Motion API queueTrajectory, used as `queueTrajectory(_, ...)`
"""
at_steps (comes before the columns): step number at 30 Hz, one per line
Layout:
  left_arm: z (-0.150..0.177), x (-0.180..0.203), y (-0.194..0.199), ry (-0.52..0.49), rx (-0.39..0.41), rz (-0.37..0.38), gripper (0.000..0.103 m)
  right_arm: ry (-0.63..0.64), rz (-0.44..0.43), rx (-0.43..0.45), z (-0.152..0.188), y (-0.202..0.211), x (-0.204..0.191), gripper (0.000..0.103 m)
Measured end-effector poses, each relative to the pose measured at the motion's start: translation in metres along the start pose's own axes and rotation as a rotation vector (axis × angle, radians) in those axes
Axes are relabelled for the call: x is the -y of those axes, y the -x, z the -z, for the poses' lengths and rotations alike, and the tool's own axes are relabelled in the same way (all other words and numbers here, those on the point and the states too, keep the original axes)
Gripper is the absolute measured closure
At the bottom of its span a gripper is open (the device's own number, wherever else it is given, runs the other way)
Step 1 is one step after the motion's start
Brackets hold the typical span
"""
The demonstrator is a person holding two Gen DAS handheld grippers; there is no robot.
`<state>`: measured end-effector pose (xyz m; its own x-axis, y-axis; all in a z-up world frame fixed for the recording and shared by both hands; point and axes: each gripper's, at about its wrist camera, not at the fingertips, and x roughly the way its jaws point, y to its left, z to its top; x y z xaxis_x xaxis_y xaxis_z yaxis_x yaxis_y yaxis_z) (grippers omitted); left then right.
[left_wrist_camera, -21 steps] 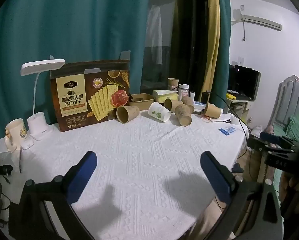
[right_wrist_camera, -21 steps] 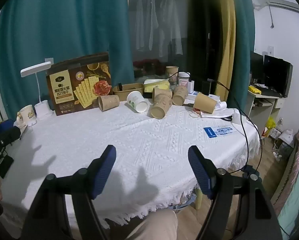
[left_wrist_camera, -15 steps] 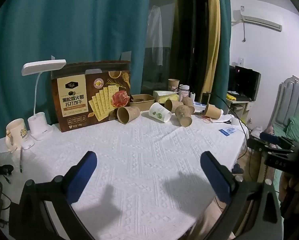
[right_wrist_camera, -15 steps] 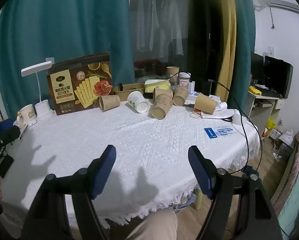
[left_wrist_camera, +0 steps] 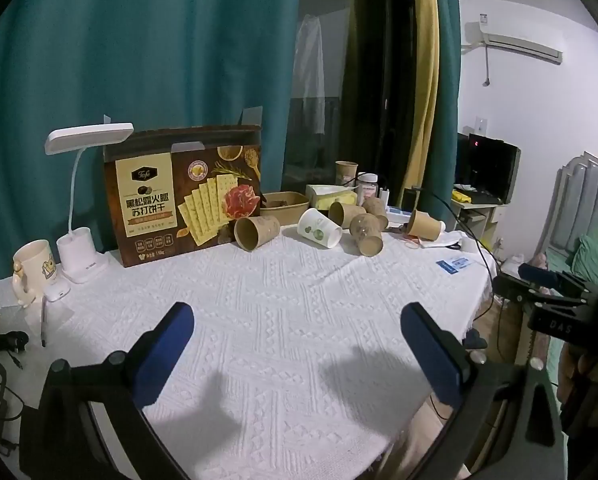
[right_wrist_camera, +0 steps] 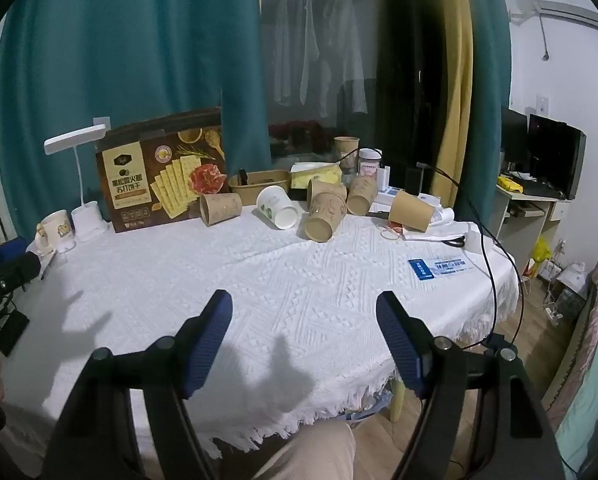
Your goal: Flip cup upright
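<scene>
Several paper cups lie on their sides at the far edge of the white tablecloth [left_wrist_camera: 291, 320]: a brown cup [left_wrist_camera: 256, 232] at the left, a white cup [left_wrist_camera: 320, 228] with a green print, more brown cups [left_wrist_camera: 366, 235] beside it, and one [left_wrist_camera: 424, 225] further right. The same row shows in the right wrist view: brown cup [right_wrist_camera: 220, 208], white cup [right_wrist_camera: 277, 207], brown cup [right_wrist_camera: 325, 217], rightmost cup [right_wrist_camera: 411, 211]. My left gripper [left_wrist_camera: 295, 332] is open and empty, well short of the cups. My right gripper [right_wrist_camera: 304, 320] is open and empty near the table's front edge.
A cracker box [left_wrist_camera: 183, 196] stands at the back left beside a white desk lamp [left_wrist_camera: 81, 200] and a mug [left_wrist_camera: 33, 270]. A brown bowl [left_wrist_camera: 283, 204], an upright cup [left_wrist_camera: 346, 172] and a jar [left_wrist_camera: 367, 188] stand behind the cups. A blue card [right_wrist_camera: 439, 268] and cables lie at the right.
Both grippers have drifted very slightly; the view shifts a little. The cups have not moved.
</scene>
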<state>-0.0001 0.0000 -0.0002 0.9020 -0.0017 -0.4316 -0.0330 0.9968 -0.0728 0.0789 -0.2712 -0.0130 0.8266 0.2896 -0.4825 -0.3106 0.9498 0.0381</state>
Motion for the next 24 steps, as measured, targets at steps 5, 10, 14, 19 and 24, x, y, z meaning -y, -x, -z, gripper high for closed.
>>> queueTrajectory(5,-0.006,-0.002,0.001,-0.002,0.000,0.000,0.000,-0.001,0.001,0.001,-0.002,0.003,-0.001,0.031)
queueTrajectory(10,-0.007,0.000,0.002,-0.004,0.003,0.001,0.000,0.000,0.001,0.002,-0.003,0.002,-0.002,0.031)
queueTrajectory(14,-0.010,0.002,0.002,-0.004,0.004,0.001,0.000,0.000,0.001,0.003,-0.003,0.002,-0.001,0.031)
queueTrajectory(19,-0.009,0.003,0.002,-0.006,0.005,0.001,0.000,-0.001,0.000,0.004,-0.003,0.003,-0.002,0.031)
queueTrajectory(24,-0.008,0.002,0.003,-0.006,0.008,0.000,0.000,-0.001,0.000,0.006,-0.002,0.002,-0.001,0.031)
